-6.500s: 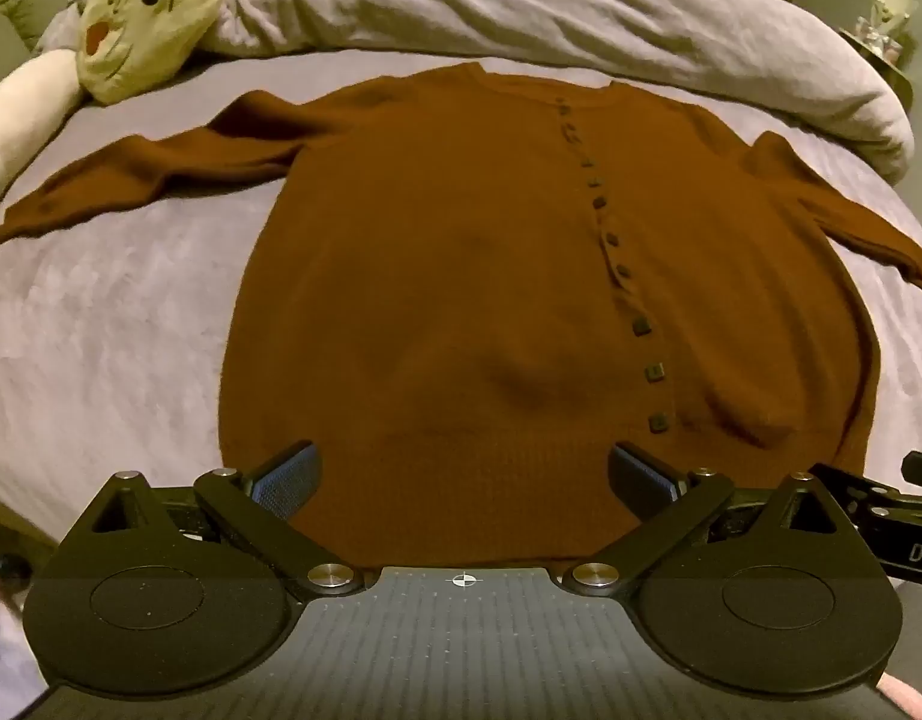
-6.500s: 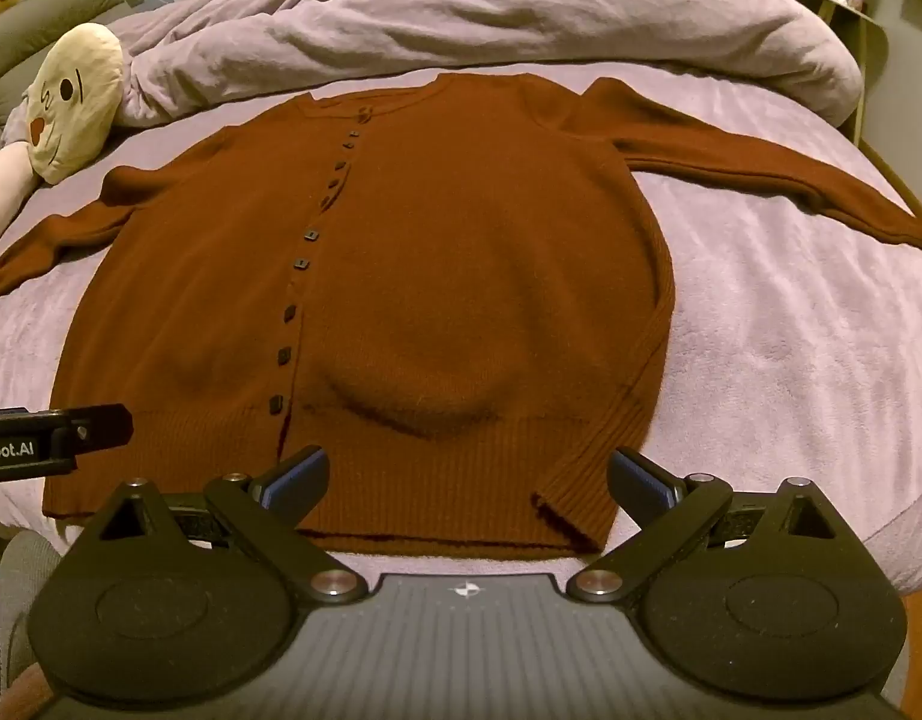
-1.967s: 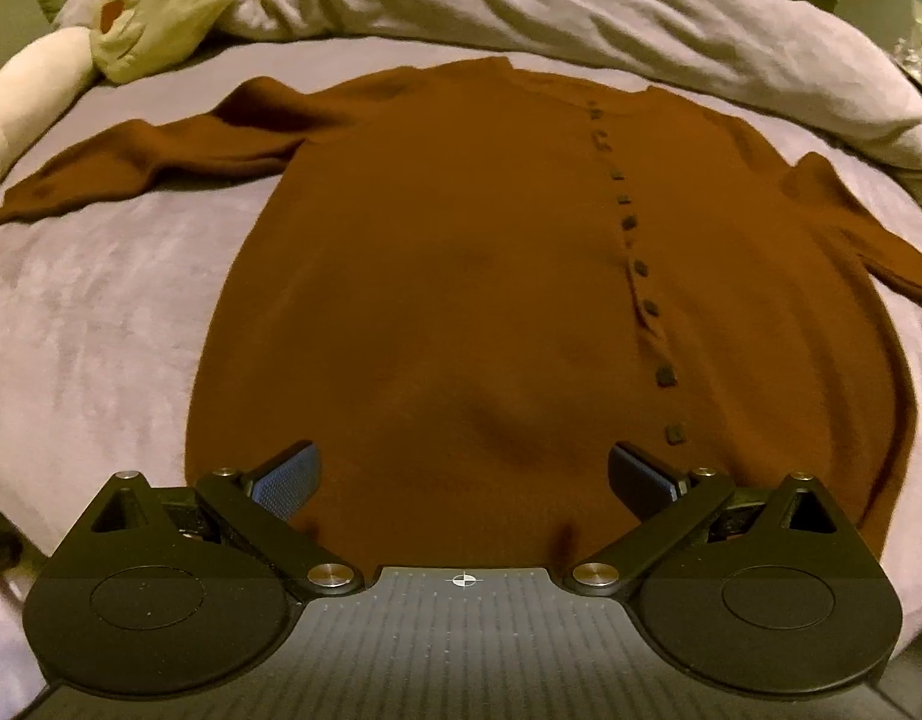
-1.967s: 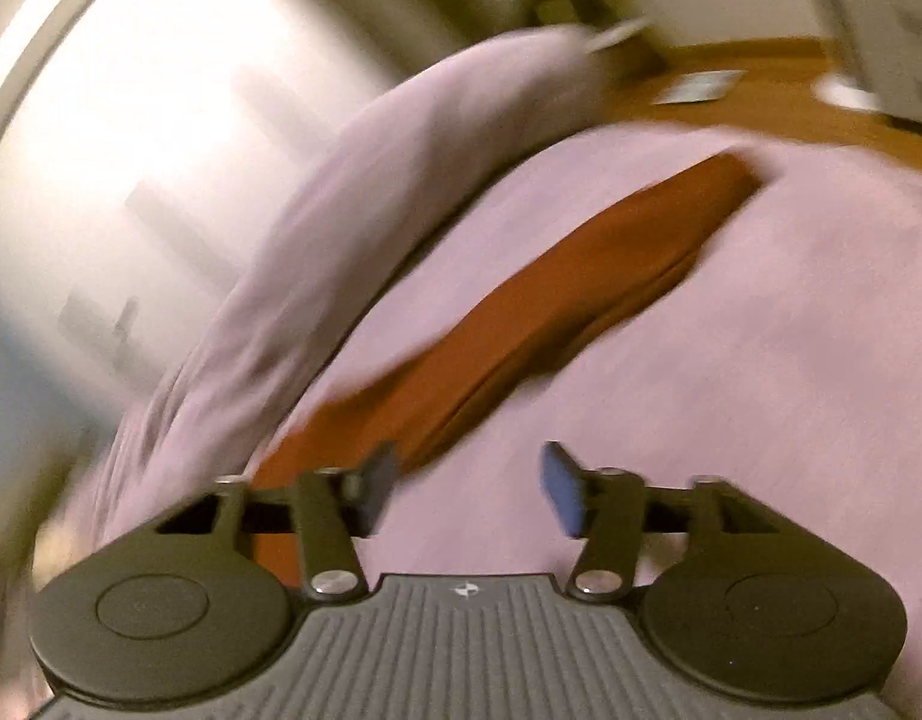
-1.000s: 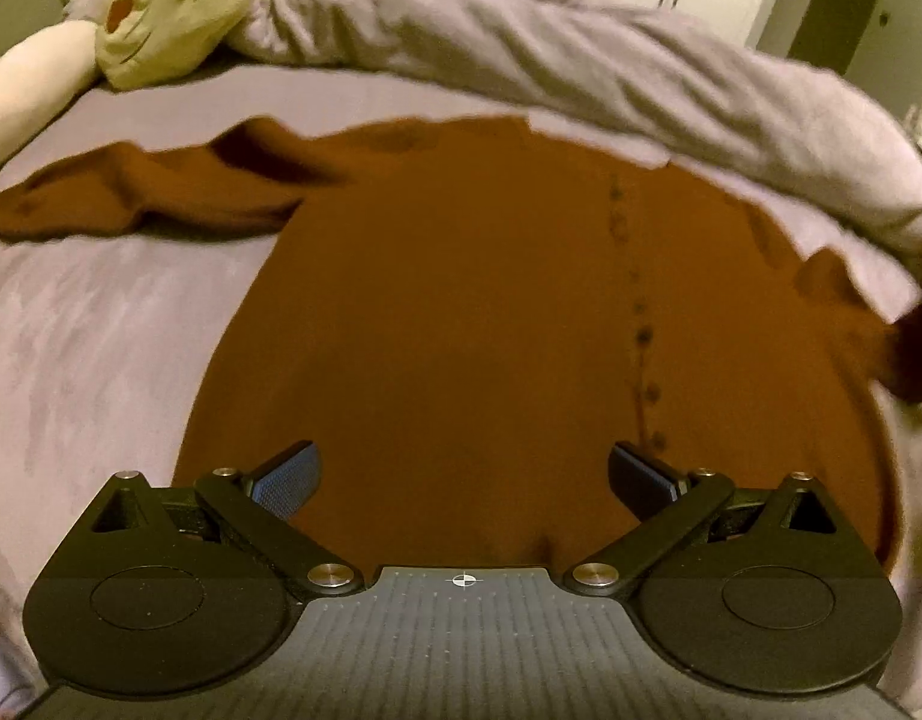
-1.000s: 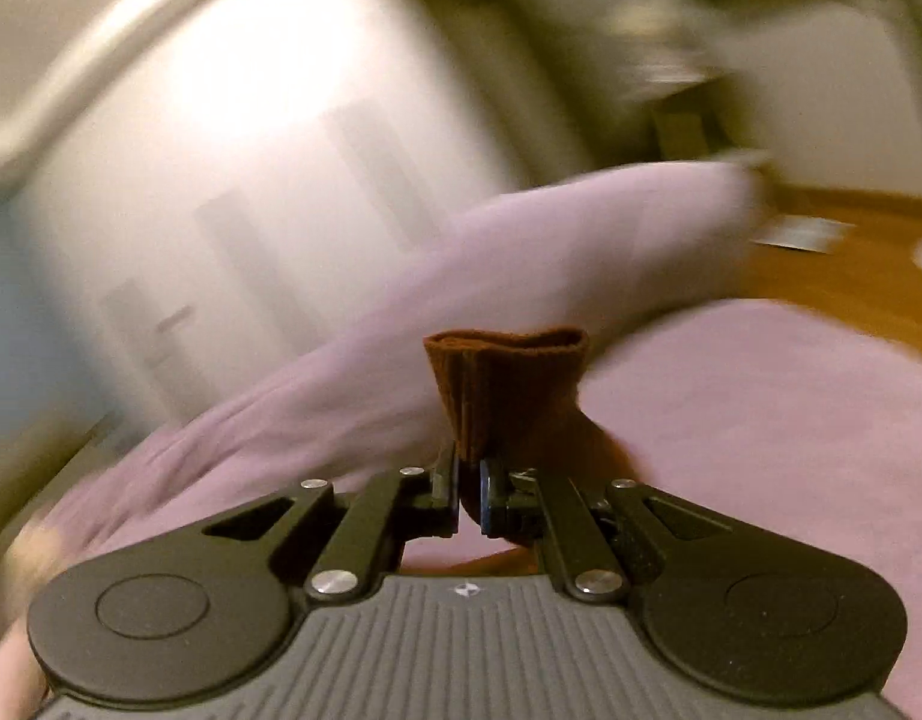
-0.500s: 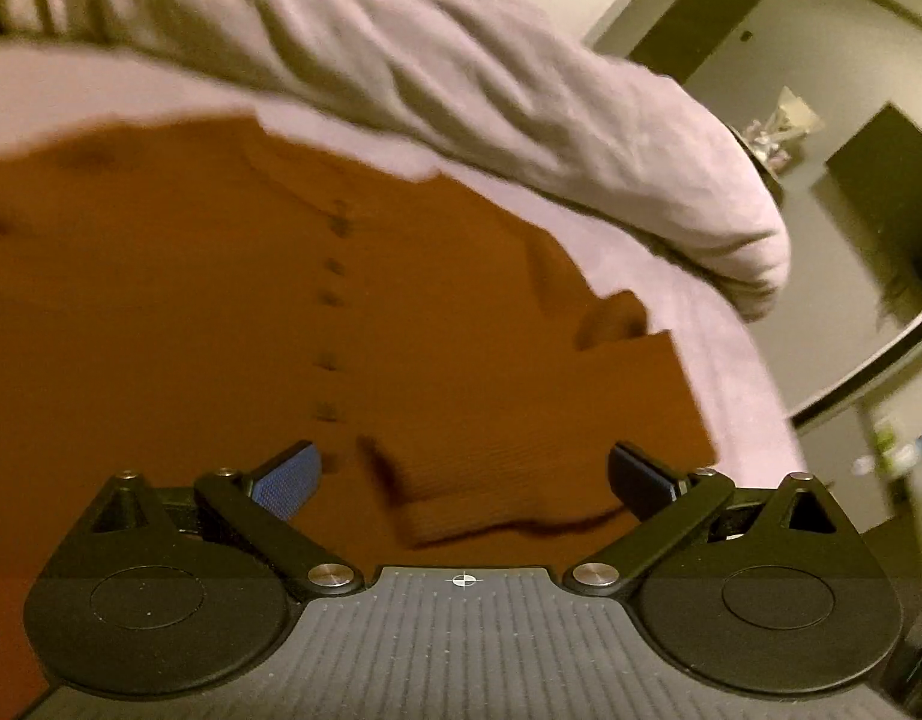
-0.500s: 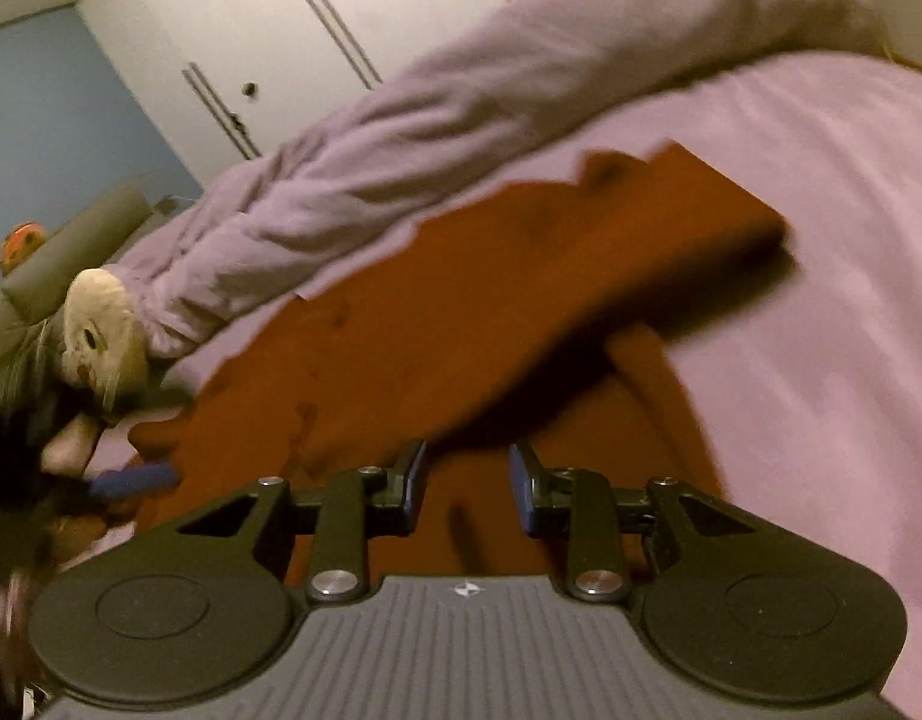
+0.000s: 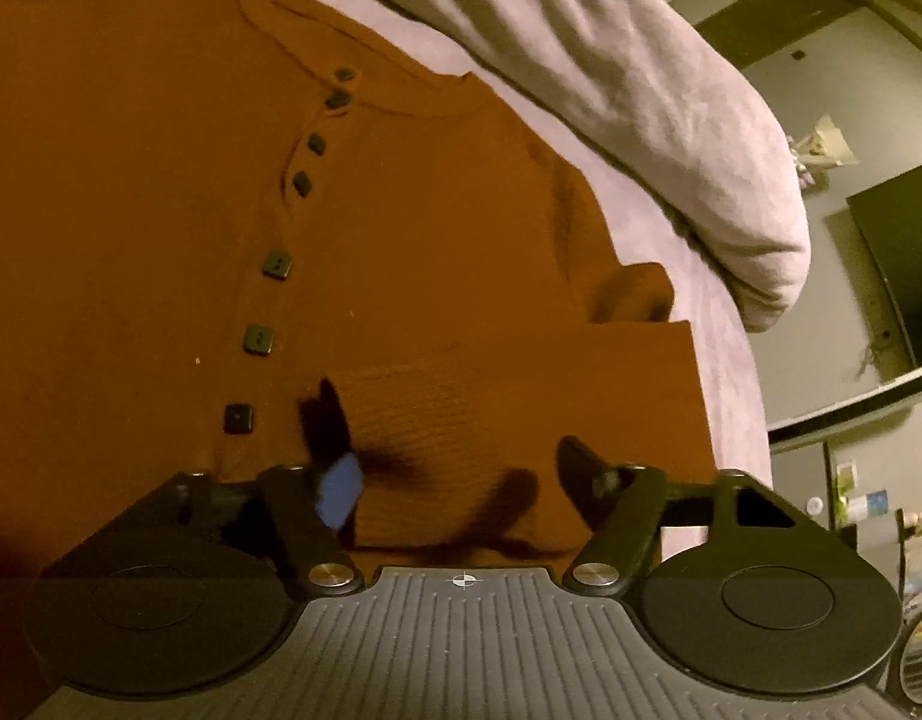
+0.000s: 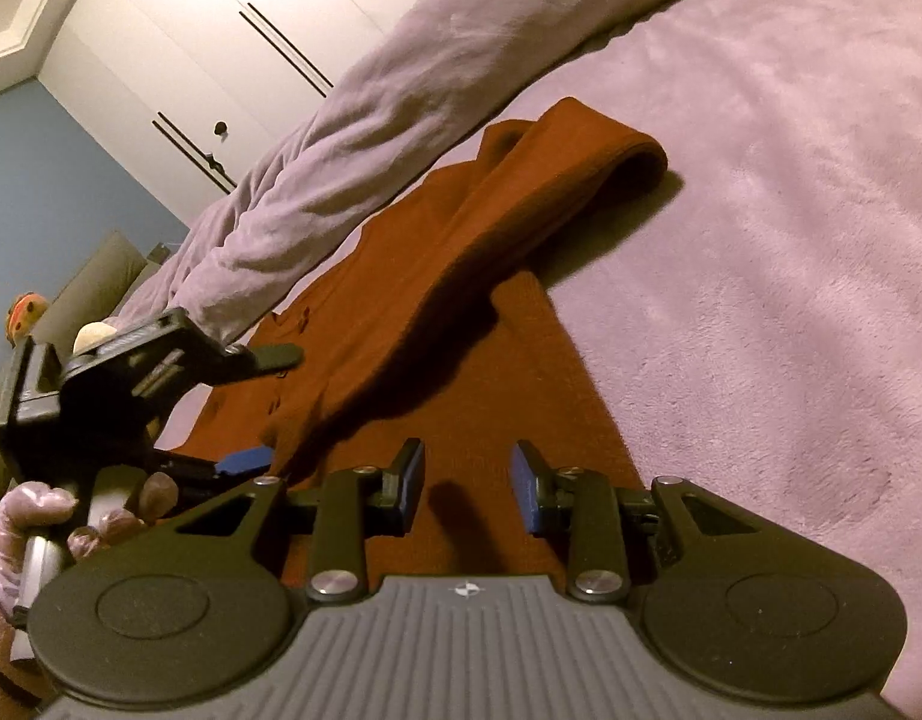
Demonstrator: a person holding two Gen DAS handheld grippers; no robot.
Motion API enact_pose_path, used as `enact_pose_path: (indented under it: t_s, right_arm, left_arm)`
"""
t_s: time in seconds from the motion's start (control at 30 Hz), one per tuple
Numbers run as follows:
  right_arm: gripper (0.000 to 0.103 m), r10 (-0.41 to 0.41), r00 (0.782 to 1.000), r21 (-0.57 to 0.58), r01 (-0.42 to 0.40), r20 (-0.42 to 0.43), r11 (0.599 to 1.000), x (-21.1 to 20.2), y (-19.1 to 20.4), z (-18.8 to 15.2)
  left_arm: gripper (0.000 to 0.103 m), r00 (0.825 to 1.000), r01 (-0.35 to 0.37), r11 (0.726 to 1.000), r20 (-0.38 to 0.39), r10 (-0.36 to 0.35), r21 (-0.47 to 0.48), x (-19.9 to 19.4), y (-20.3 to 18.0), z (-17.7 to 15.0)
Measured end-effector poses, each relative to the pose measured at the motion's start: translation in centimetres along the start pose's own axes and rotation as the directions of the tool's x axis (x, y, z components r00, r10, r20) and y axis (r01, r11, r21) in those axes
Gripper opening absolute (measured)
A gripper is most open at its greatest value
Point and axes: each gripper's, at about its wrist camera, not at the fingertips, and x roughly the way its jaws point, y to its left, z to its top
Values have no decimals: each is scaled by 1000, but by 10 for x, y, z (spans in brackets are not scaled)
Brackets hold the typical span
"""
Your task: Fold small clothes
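Note:
A rust-brown buttoned cardigan [image 9: 161, 240] lies flat on the lilac bed. Its right sleeve [image 9: 521, 396] is folded across the body, with the ribbed cuff near the dark buttons [image 9: 257, 339]. My left gripper [image 9: 455, 474] is open, low over that cuff, holding nothing. In the right wrist view the folded sleeve [image 10: 521, 228] runs diagonally over the cardigan [image 10: 509, 396]. My right gripper [image 10: 467, 480] is open and empty just above the cardigan's side edge. The left gripper [image 10: 245, 408] also shows there at left, held by a gloved hand.
A rolled lilac duvet [image 9: 641, 90] lies along the bed's far side, also in the right wrist view [image 10: 371, 114]. Bare lilac bedding [image 10: 761, 210] lies right of the cardigan. White wardrobe doors [image 10: 221, 48] stand behind. A dark screen [image 9: 899, 264] hangs on the wall.
My right gripper carried the sleeve over the cardigan's body, let it go and opened. My left gripper swung right and came down close over the folded cuff.

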Motion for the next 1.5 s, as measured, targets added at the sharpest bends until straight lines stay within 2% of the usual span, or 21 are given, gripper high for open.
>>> enact_pose_path:
  t_s: [0.03,0.07,0.1,0.17,0.23,0.37,0.43,0.5,0.6,0.67,0.7,0.77,0.8,0.87,0.93,1.03,1.13,1.3,1.37,1.43,1.5]
  right_arm:
    - [31,-2,1000,-3,2,1,1000,1,1,0]
    - [31,-3,1000,-4,3,3,1000,1,3,0]
    - [31,-5,1000,-4,5,3,1000,1,3,0]
    - [31,-5,1000,3,5,1,1000,1,3,1]
    - [31,-7,1000,4,7,-2,1000,1,3,1]
    - [31,-8,1000,3,8,-8,1000,1,2,3]
    - [31,-12,1000,-6,12,-10,1000,1,3,3]
    - [31,-15,1000,-16,15,-10,1000,2,4,3]
    - [31,-22,1000,-30,21,-9,999,3,5,1]
    - [31,-25,1000,-35,25,-9,999,4,5,1]
    - [31,-26,1000,-35,26,-10,999,4,6,2]
    - [31,-34,999,-33,33,-19,999,5,8,4]
    - [32,-39,999,-27,38,-25,999,5,10,7]
    - [45,-23,1000,2,23,-21,1000,4,17,16]
    - [53,12,1000,17,-12,2,1000,6,25,28]
    - [53,21,999,6,-21,29,1000,22,39,47]
    - [53,33,999,90,-35,25,995,53,38,65]
    - [38,-11,1000,219,6,20,976,99,29,80]
    - [22,-30,999,202,25,22,979,108,35,82]
    - [13,-56,998,168,53,10,984,114,40,84]
    - [12,-78,997,119,76,13,990,116,44,83]
  left_arm:
    - [48,1000,4,1000,-4,-4,1,2,0,2]
    - [25,1000,7,1000,-13,-7,-1,3,0,3]
    - [13,1000,6,1000,-30,-6,-5,5,0,5]
    - [13,999,-4,1000,-45,5,11,5,-3,8]
    - [12,1000,-17,997,-15,18,78,-5,-12,13]
    - [11,996,-25,986,84,11,166,-44,-25,38]
    - [11,986,-52,978,164,19,200,-72,-24,56]
    - [11,971,-109,968,232,55,224,-94,-18,72]
    - [11,938,-239,944,305,164,228,-114,3,94]
    - [11,914,-322,924,322,247,207,-117,23,104]
    - [11,899,-373,905,321,299,202,-115,35,106]
    - [11,888,-416,889,293,354,189,-108,54,106]
    - [11,890,-419,890,272,365,179,-103,64,103]
    - [11,894,-416,896,247,373,154,-96,79,99]
    - [11,900,-404,906,232,369,125,-91,90,97]
    - [11,908,-387,916,216,358,108,-87,99,98]
    - [11,913,-377,918,216,347,120,-91,100,100]
    - [11,914,-363,924,238,328,122,-98,101,110]
    - [11,914,-361,923,250,321,136,-101,100,114]
    - [12,908,-364,920,274,316,146,-106,101,117]
    - [12,903,-374,916,281,325,143,-106,106,119]
